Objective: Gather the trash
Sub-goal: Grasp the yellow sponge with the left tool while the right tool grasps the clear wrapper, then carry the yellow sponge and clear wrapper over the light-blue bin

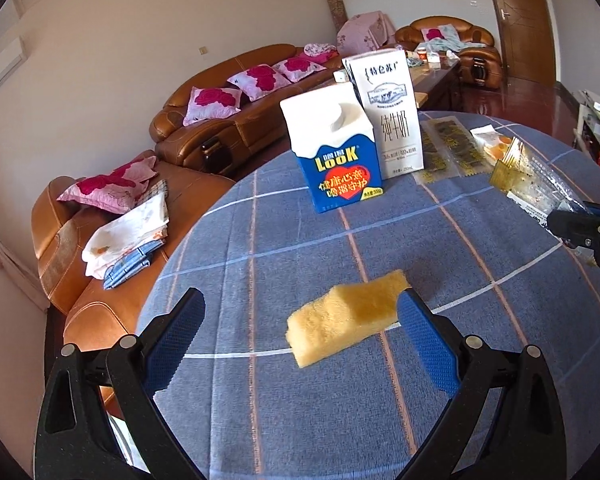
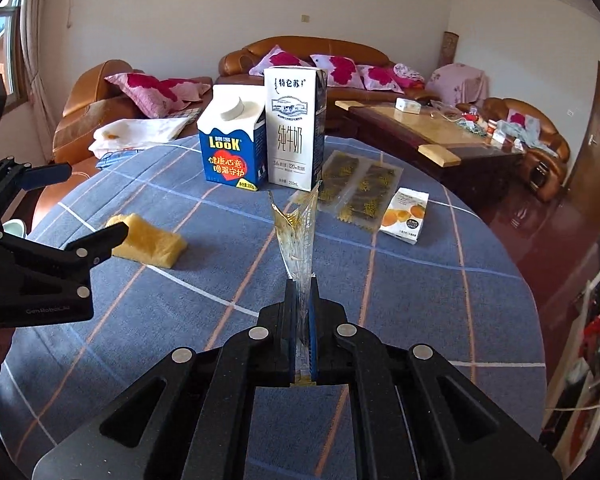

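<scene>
Right claw [image 2: 301, 280] clamped on wrapper [image 2: 296, 232], lifted off table [image 2: 420, 300] in front of milk carton [image 2: 294, 128] so I can carry it off. Wrapper clear, crumpled, greasy amber smears. My left claw [image 1: 300, 320] spread wide, straddling cake piece [image 1: 346, 316] nearer me than carton, ready to pinch, I reckon.

A round table [image 2: 420, 300] under a blue plaid cloth carries a yellow sponge-cake slab [image 2: 148, 240] near left, two milk cartons [image 2: 260, 140] far, dark sachets [image 2: 356, 188] and an orange-printed packet [image 2: 406, 216] right.
</scene>
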The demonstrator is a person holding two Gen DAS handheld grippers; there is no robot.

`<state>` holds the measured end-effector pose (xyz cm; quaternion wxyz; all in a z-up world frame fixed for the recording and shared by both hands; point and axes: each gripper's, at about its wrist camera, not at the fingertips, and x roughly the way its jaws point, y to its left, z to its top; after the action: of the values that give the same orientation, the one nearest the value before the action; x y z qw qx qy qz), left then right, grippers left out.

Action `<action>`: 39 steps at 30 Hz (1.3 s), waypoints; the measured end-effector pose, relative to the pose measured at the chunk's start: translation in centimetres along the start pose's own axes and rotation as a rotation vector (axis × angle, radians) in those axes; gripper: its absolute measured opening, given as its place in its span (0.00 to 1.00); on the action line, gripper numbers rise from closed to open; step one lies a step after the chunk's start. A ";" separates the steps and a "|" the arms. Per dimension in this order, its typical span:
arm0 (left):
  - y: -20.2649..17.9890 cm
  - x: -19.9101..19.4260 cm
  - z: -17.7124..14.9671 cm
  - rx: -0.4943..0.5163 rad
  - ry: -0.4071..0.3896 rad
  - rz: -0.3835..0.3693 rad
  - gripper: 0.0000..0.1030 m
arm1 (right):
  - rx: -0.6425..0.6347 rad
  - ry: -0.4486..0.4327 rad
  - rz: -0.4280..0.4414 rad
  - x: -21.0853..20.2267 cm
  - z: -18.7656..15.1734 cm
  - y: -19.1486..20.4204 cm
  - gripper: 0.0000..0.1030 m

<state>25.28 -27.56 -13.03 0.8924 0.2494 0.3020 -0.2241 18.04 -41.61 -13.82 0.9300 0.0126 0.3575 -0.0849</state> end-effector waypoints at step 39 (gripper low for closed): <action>9.3 -12.9 -9.2 -0.205 -0.073 0.246 0.27 | -0.095 -0.188 0.175 -4.5 -0.3 12.2 0.06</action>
<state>17.19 -11.85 -8.10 0.9443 0.1838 0.2576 -0.0902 16.62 -28.88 -11.48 0.9628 -0.0084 0.2699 0.0127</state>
